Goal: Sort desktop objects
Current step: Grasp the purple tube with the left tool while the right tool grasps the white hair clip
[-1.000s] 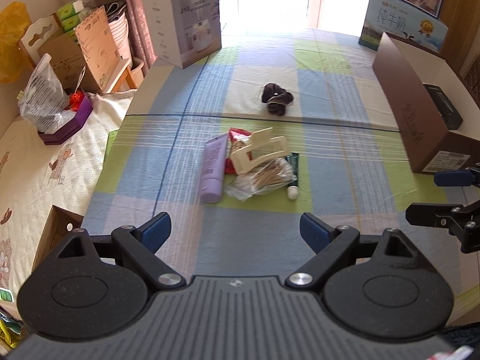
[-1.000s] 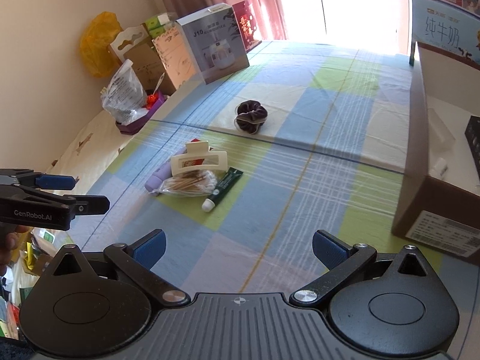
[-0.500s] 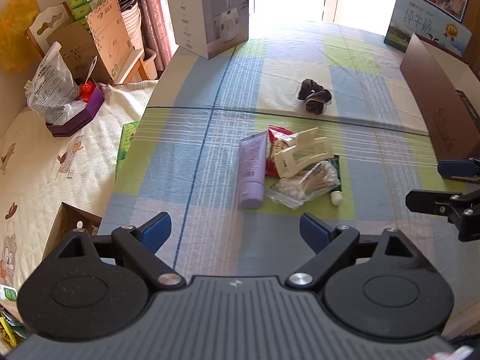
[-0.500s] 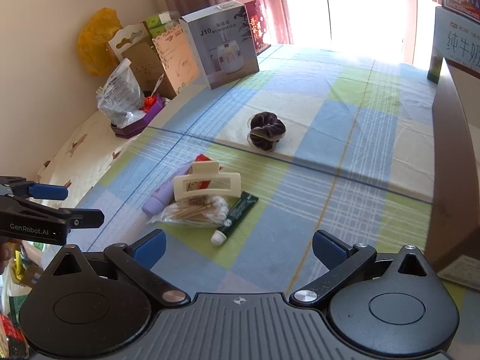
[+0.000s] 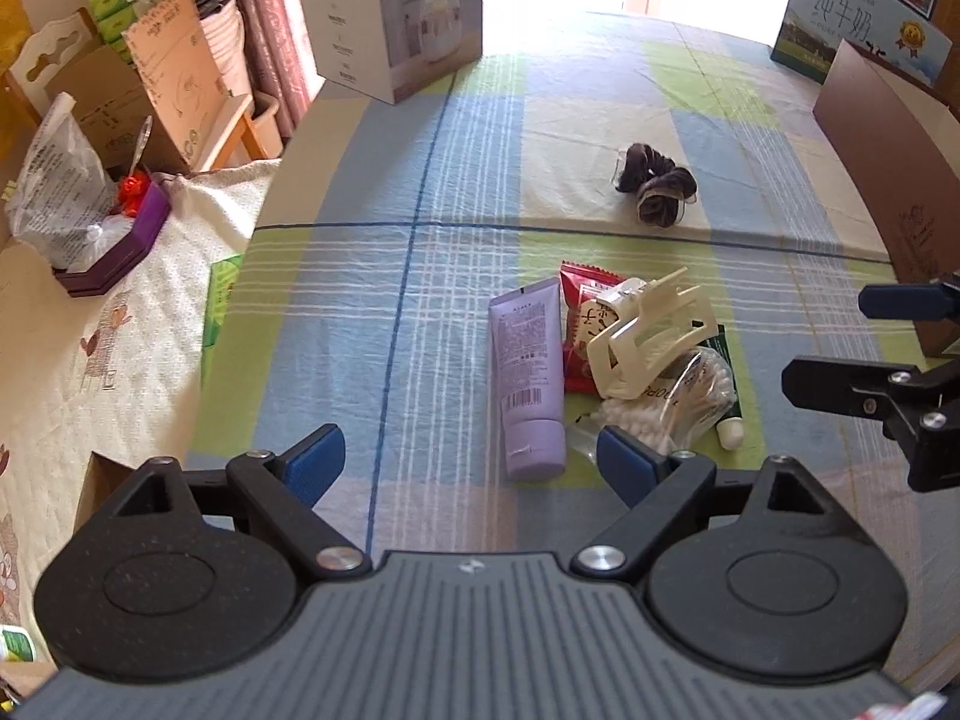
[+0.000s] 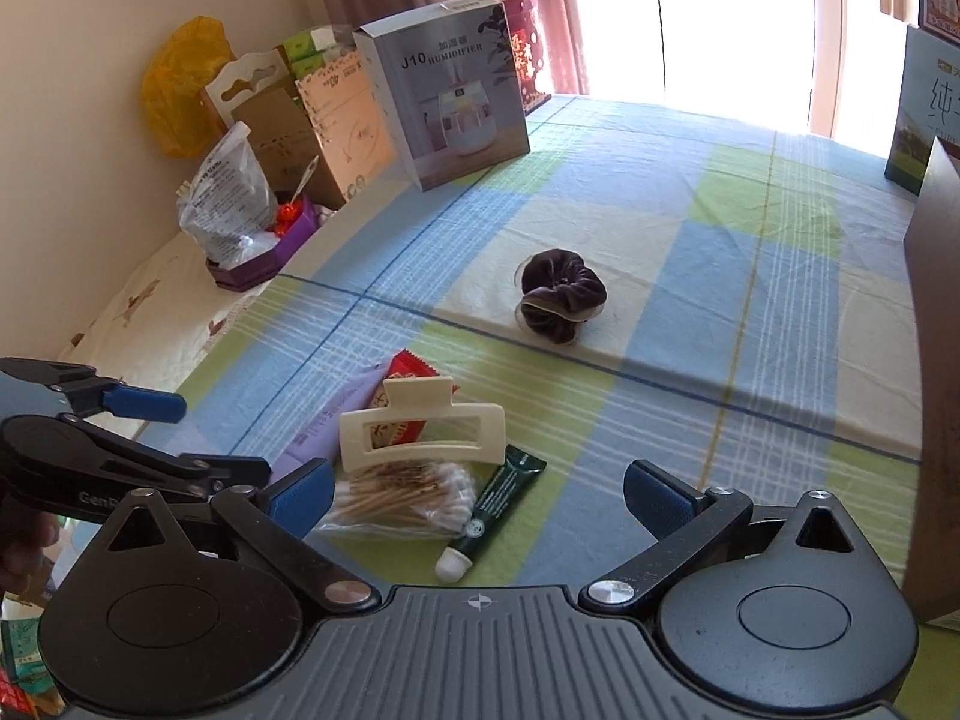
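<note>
- Bench (image 5: 600, 120), under a blue, green and cream checked cloth: I hold both tools above its near part.
- Brown cardboard box (image 5: 888, 144), at my right on the bench; I judge it the likely bin, though its inside is not visible here.
- Left tongs (image 5: 462, 459): spread wide, empty, hovering just short of the pile.
- Right tongs (image 6: 480, 495): spread wide, empty, over the pile's near edge.
- Purple tube (image 5: 531, 378): lies flat, left of the pile, touching the red snack packet (image 5: 579, 300).
- Cream hair claw (image 5: 651, 333): rests on top of the packet and the swab bag.
- Bag of cotton swabs (image 6: 402, 495): clear film, partly under the claw.
- Dark scrunchie (image 6: 561, 294): alone, well apart from the pile.
- Small green tube (image 6: 495, 501): white cap toward me, touching the swab bag.
- Risks, as I judge them: lifting anything under the claw may tip it off; the slick bag may slip from a pinch; with both tongs this near, they may collide.
</note>
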`<state>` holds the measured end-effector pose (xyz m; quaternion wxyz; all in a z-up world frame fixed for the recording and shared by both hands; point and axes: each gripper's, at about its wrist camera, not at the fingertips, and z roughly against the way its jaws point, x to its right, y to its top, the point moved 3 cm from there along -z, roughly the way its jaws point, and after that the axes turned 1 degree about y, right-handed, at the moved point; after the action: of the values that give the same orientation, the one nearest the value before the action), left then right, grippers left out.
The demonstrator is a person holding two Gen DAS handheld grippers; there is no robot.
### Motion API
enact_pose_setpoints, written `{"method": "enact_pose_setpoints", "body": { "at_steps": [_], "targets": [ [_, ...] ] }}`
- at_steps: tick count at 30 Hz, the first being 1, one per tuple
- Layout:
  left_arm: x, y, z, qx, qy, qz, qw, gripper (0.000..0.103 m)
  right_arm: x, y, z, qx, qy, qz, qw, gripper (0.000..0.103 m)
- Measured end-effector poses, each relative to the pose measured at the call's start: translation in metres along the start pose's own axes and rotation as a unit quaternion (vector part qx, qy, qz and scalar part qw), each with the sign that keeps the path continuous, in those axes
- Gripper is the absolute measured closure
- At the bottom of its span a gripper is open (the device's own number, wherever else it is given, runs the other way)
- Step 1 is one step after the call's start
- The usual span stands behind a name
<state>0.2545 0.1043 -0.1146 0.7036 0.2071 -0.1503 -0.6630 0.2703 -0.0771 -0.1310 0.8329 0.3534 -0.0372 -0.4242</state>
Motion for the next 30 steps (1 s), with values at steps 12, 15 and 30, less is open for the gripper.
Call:
{"method": "enact_pose_setpoints", "body": {
  "at_steps": [12, 15, 30],
  "targets": [
    [0.008, 0.014, -0.053, -0.03, -0.018, -0.033, 0.9988, 0.036, 0.017, 0.004, -0.015, -0.014, -0.015, -0.022, 1.0, 0.002],
    [0.009, 0.014, -0.058, -0.028, -0.026, -0.042, 0.9984, 0.045, 0.016, 0.005, -0.02, -0.017, -0.012, -0.021, 1.0, 0.002],
    [-0.034, -0.004, -0.053, -0.042, -0.013, 0.004, 0.999, 0.076, -0.01, 0.012, -0.065, -0.046, 0.033, 0.017, 0.998, 0.002]
  ]
}}
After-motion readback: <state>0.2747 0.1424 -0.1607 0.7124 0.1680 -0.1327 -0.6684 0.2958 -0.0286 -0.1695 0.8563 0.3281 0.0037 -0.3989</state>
